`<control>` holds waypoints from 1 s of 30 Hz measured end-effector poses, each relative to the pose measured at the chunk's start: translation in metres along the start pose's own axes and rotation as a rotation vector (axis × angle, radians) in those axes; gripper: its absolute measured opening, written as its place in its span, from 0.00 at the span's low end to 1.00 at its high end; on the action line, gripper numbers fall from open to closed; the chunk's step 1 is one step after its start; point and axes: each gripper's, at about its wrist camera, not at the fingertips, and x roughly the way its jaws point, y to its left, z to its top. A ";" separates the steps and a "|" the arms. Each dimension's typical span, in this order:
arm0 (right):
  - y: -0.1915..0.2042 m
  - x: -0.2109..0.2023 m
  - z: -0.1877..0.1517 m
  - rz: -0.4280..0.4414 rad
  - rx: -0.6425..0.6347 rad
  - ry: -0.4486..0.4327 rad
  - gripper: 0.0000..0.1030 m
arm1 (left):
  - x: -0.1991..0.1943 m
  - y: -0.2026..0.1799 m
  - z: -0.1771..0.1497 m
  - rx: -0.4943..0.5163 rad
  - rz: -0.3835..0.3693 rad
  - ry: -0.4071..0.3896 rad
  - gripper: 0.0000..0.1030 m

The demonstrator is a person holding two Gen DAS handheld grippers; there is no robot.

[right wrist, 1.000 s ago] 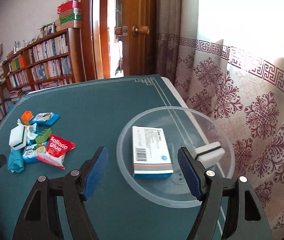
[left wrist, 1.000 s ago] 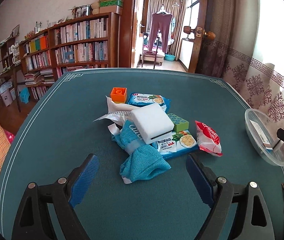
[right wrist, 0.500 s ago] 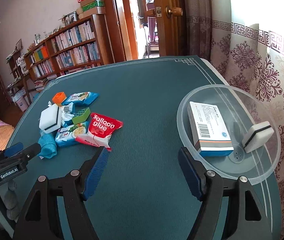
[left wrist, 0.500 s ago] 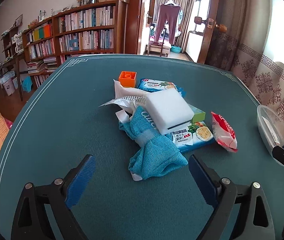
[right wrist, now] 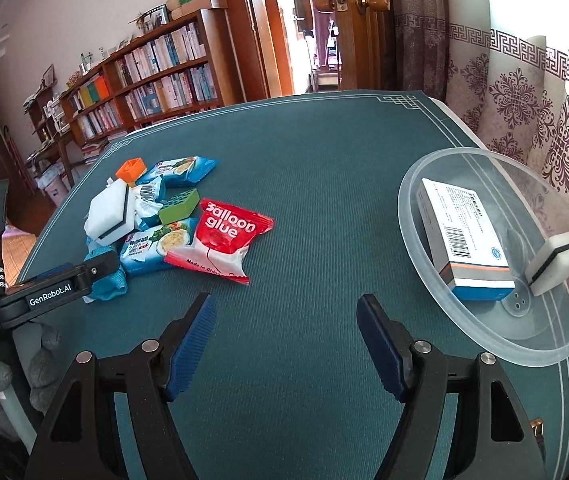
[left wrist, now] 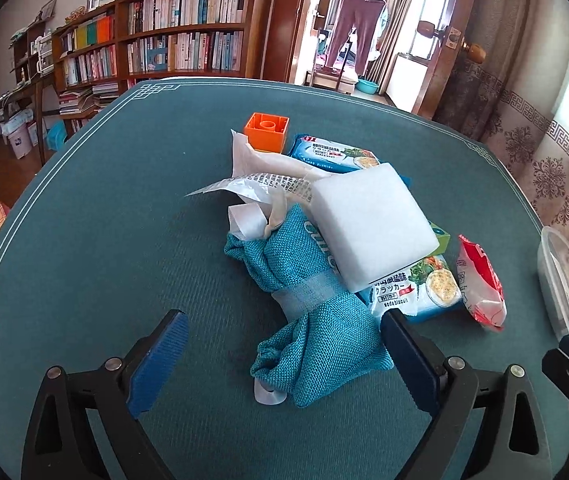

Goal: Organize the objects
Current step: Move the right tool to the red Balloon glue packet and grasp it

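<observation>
Cloth bundle (left wrist: 316,300) dead ahead of the left gripper (left wrist: 284,344), jaws wide apart and straddling its near end, empty, apparently lined up to take it first because it's the closest piece of the pile. Its long axis runs away from the camera, tilted slightly left, banded at the waist, far end tucked under the white sponge (left wrist: 368,228). Right gripper (right wrist: 286,328) hovers over bare desk (right wrist: 324,184), jaws spread, holding nothing, between the snack packet (right wrist: 220,240) and the clear bowl (right wrist: 484,352), where a box (right wrist: 464,240) already lies.
</observation>
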 end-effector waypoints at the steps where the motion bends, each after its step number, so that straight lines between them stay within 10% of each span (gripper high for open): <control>1: 0.000 0.002 0.000 -0.001 -0.001 0.005 0.72 | 0.000 0.002 -0.001 -0.003 -0.003 0.003 0.96; 30: 0.028 0.084 0.049 0.184 0.112 0.104 0.71 | -0.006 0.018 -0.005 -0.056 -0.027 -0.043 0.76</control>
